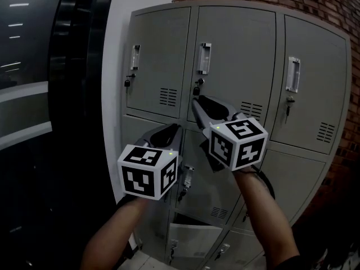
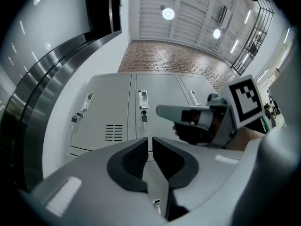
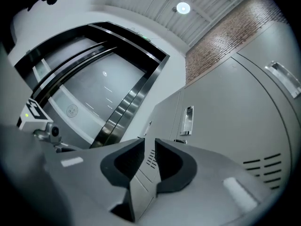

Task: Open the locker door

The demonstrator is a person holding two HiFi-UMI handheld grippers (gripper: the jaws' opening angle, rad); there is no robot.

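A bank of grey lockers [image 1: 236, 61] fills the head view, and every door in the top row is closed. The middle top door has a chrome handle [image 1: 204, 58] with a small lock [image 1: 198, 86] under it. My right gripper [image 1: 194, 101] hangs just below that lock without touching it. Its jaws stand slightly apart, and the right gripper view [image 3: 150, 144] shows nothing between them. My left gripper [image 1: 176, 128] is lower and further left, in front of the second row. Its jaws are together and empty in the left gripper view [image 2: 150, 142], which also shows the handle [image 2: 143, 99].
A white pillar [image 1: 115, 44] and dark glass with steel bands [image 1: 34, 94] lie left of the lockers. A brick wall [image 1: 315, 1] rises behind and to the right. The left top door [image 1: 160, 49] and right top door [image 1: 315, 89] have handles and locks of their own.
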